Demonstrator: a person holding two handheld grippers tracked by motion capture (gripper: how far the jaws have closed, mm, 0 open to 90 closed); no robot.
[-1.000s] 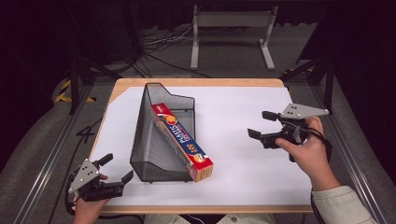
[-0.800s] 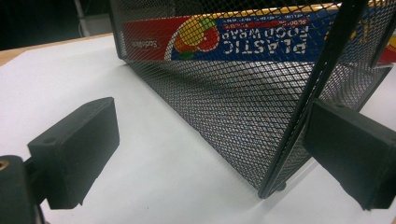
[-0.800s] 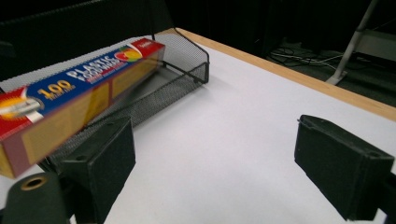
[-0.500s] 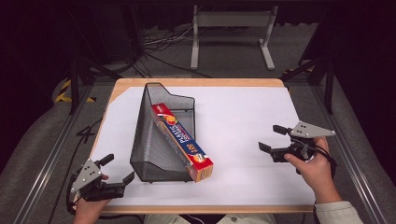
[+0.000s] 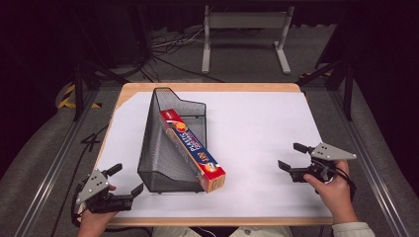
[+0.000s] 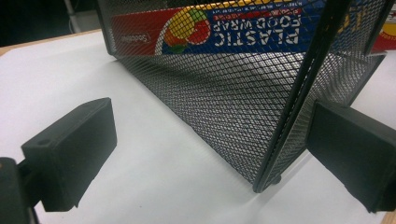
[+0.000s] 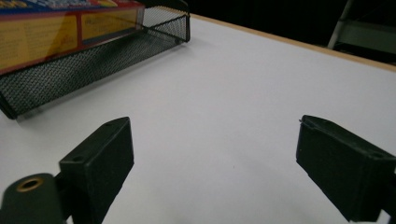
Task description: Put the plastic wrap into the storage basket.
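A black mesh file holder [image 5: 165, 153] lies on the white table sheet [image 5: 257, 123]. A red, blue and yellow plastic food wrap box [image 5: 193, 149] rests in it, its near end sticking out past the rim. My left gripper [image 5: 127, 178] sits at the table's near left corner, open, pointing at the holder's near corner [image 6: 261, 182]; its jaws do not touch the mesh. My right gripper [image 5: 290, 156] hovers low over the near right of the sheet, open. Its jaws have just been opening, with nothing between them [image 7: 215, 163]. The box [image 7: 56, 32] lies far to its left.
The wooden table edge [image 5: 207, 87] shows beyond the sheet. Behind the table a grey metal stand [image 5: 244, 29] and cables lie on the dark floor. Metal rails [image 5: 54, 163] run along both sides.
My right hand has come down and back toward the near right edge of the table, jaws spread. The left gripper, the holder and the box have stayed put.
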